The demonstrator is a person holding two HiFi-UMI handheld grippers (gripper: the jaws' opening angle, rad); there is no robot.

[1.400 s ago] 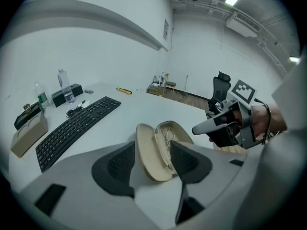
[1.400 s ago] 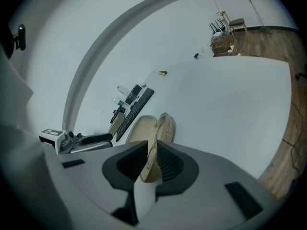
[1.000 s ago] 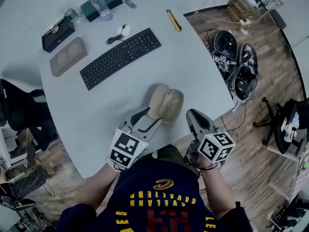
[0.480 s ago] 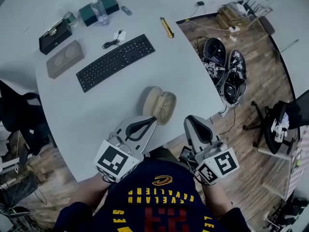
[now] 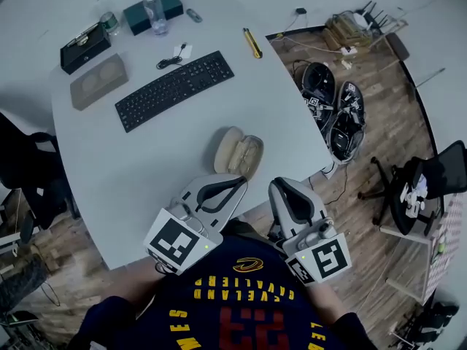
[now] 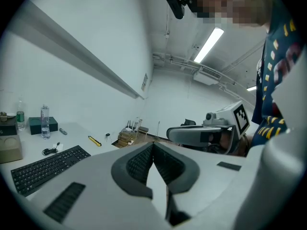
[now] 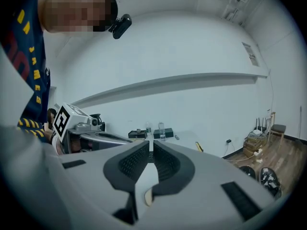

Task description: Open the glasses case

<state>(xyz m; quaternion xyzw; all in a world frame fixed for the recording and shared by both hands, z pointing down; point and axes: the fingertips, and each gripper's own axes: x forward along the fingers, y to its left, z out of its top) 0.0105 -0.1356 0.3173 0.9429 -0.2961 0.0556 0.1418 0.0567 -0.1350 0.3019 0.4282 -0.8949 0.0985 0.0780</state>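
The beige glasses case (image 5: pixel 238 154) lies open on the white table (image 5: pixel 109 173) near its front edge, both halves spread flat. My left gripper (image 5: pixel 243 181) hangs above the table edge just short of the case, jaws shut and empty; in the left gripper view (image 6: pixel 153 145) its pads meet at the tips. My right gripper (image 5: pixel 278 186) hovers beside it, off the table's edge, also shut with nothing between the pads (image 7: pixel 150 145). Neither gripper touches the case.
Farther back on the table are a black keyboard (image 5: pixel 174 90), a brown box (image 5: pixel 98 82), a black box (image 5: pixel 86 48), a green box (image 5: pixel 153 9) with a bottle (image 5: pixel 155 14), and a yellow cutter (image 5: pixel 252 42). Gear and cables (image 5: pixel 336 111) lie on the wooden floor at right.
Both grippers have risen and drawn back from the case toward the person. The left gripper, which was at the case's near edge with its jaws apart, has come off it and closed.
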